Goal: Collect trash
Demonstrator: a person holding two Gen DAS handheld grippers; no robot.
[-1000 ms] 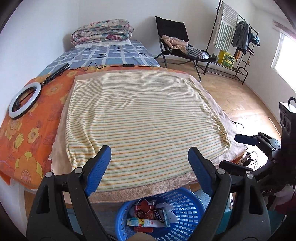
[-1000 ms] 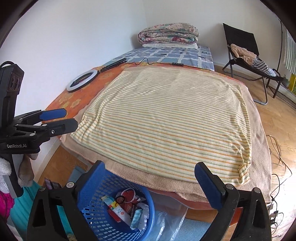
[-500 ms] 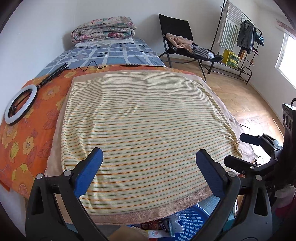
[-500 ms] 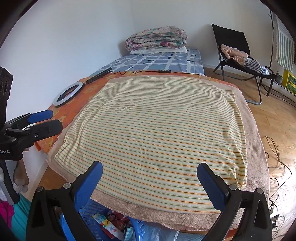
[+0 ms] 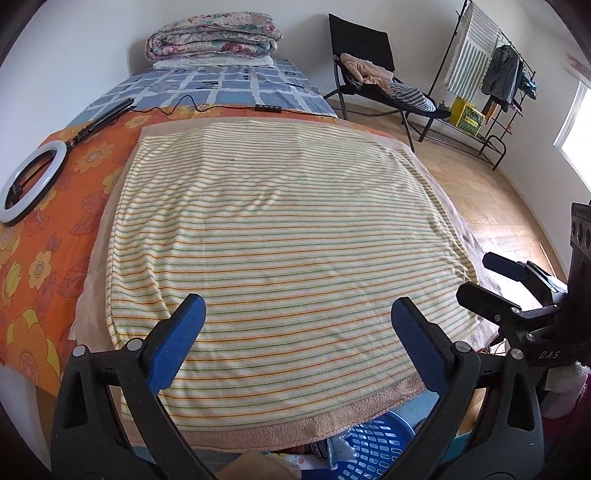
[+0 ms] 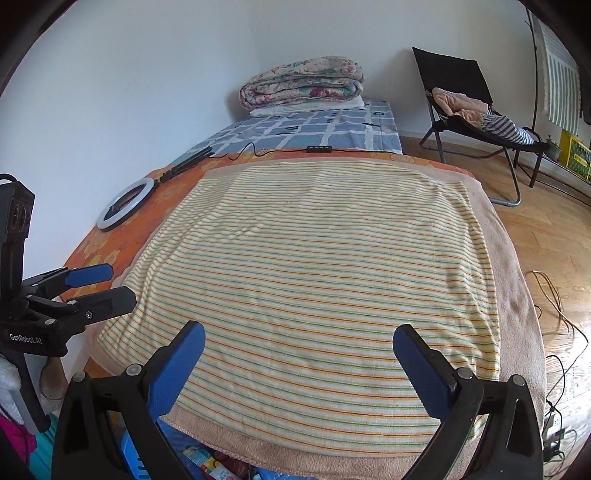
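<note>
My left gripper point(image 5: 297, 314) stands wide open with nothing between its blue pads, held over the near edge of a striped towel point(image 5: 280, 236) spread on a bed. My right gripper point(image 6: 297, 343) is open and empty too, over the same towel point(image 6: 317, 273). Each gripper shows in the other's view: the right one point(image 5: 491, 277) at the right edge, the left one point(image 6: 99, 284) at the left edge. A blue basket point(image 5: 376, 448) with wrappers point(image 6: 207, 461) in it sits on the floor below the bed's near edge, mostly hidden by the towel.
A ring light point(image 5: 31, 182) with its cable lies on the orange flowered sheet point(image 5: 44, 236) at left. Folded quilts point(image 5: 214, 35) sit at the bed's far end. A black chair with clothes point(image 5: 373, 74) and a clothes rack point(image 5: 491, 74) stand on the wooden floor at right.
Both grippers have moved forward over the bed, so the blue basket has slid almost out of view below. The left gripper's jaws have spread a little wider.
</note>
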